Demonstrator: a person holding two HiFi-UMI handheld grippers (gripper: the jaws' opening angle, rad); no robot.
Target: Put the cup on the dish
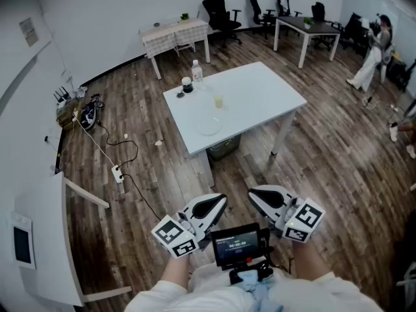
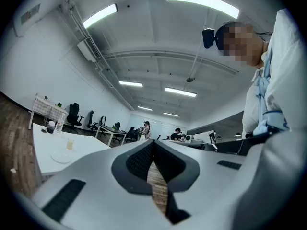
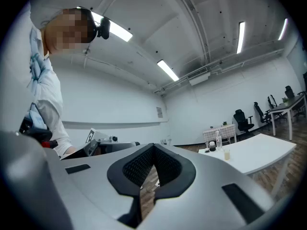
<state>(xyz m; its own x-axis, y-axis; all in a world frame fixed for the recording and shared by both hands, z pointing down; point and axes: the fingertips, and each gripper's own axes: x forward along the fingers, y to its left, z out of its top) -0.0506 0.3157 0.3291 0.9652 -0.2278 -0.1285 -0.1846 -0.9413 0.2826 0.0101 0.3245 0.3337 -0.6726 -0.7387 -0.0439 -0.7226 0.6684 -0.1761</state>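
Observation:
A small cup (image 1: 218,101) of yellowish liquid stands on the white table (image 1: 260,96), with a clear round dish (image 1: 209,126) on the near side of it, a gap between them. Both grippers are held close to my body, far short of the table. The left gripper (image 1: 221,203) and the right gripper (image 1: 253,197) are both shut with nothing in them. The left gripper view shows its jaws (image 2: 153,143) meeting at the tips, with the cup (image 2: 70,144) and dish (image 2: 61,156) far off at left. In the right gripper view the shut jaws (image 3: 153,146) fill the foreground and the cup (image 3: 227,154) is distant at right.
A clear bottle (image 1: 197,72) and a dark jar (image 1: 187,84) stand at the table's far left corner. A bin (image 1: 224,149) sits under the table. Cables and a power strip (image 1: 118,173) lie on the wooden floor at left. A person (image 1: 374,51) stands far right.

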